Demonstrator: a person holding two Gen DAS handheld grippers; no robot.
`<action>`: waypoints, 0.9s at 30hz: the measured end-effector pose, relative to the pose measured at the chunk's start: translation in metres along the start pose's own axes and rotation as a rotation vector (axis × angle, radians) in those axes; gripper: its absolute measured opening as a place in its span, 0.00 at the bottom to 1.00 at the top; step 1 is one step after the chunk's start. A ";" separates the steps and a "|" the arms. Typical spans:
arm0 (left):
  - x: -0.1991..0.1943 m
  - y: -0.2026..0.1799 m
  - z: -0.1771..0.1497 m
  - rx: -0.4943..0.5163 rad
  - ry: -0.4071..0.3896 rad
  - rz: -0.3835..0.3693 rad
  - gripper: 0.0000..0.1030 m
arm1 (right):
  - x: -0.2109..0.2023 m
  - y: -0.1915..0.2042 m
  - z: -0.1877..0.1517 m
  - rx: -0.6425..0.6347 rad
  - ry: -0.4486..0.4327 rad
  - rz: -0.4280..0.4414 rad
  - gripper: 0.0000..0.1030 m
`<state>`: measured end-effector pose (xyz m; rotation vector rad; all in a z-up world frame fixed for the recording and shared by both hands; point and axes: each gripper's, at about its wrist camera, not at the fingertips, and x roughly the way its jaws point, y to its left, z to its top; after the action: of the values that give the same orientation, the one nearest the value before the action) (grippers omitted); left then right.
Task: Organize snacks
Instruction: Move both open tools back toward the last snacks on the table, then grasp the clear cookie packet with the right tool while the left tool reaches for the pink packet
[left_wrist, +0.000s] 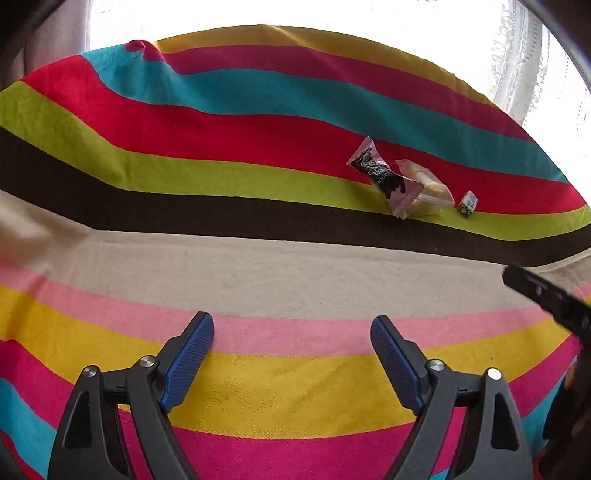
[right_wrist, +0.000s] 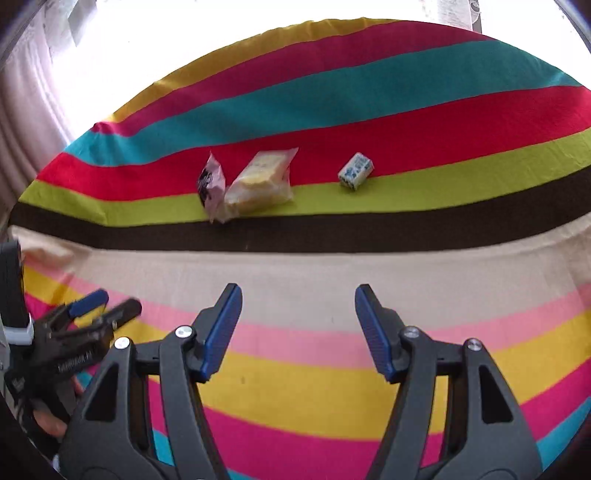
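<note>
Three snacks lie on a striped cloth (left_wrist: 258, 266) (right_wrist: 314, 269), on its red and lime stripes. A pink and black chocolate wrapper (left_wrist: 380, 175) (right_wrist: 211, 184) leans against a clear packet with a yellow cake (left_wrist: 424, 188) (right_wrist: 260, 181). A small white and blue box (left_wrist: 468, 203) (right_wrist: 355, 171) sits apart to their right. My left gripper (left_wrist: 291, 328) is open over the pink stripe, nothing between its blue pads. My right gripper (right_wrist: 298, 299) is open too, empty, over the cream stripe and short of the snacks. The left gripper (right_wrist: 105, 301) also shows at the left edge of the right wrist view.
Bright window light and a lace curtain (left_wrist: 524, 55) lie beyond the far edge of the cloth. A pale drape (right_wrist: 26, 110) hangs at the left. A hand (right_wrist: 51, 421) holds the left tool. A finger of the right gripper (left_wrist: 546, 295) pokes in at the right edge.
</note>
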<state>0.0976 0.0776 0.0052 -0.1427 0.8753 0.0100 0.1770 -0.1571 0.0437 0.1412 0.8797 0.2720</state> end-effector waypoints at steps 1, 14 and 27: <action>0.000 0.000 0.000 -0.002 -0.001 -0.004 0.88 | 0.007 0.002 0.009 0.006 -0.013 0.011 0.65; -0.004 0.011 -0.002 -0.031 -0.006 -0.079 1.00 | 0.106 0.046 0.071 -0.025 0.035 -0.068 0.67; -0.003 0.002 -0.001 0.015 0.020 -0.031 1.00 | -0.024 -0.016 -0.040 -0.061 -0.009 -0.098 0.38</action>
<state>0.0945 0.0799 0.0064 -0.1419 0.8928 -0.0267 0.1340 -0.1789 0.0328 0.0422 0.8654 0.2066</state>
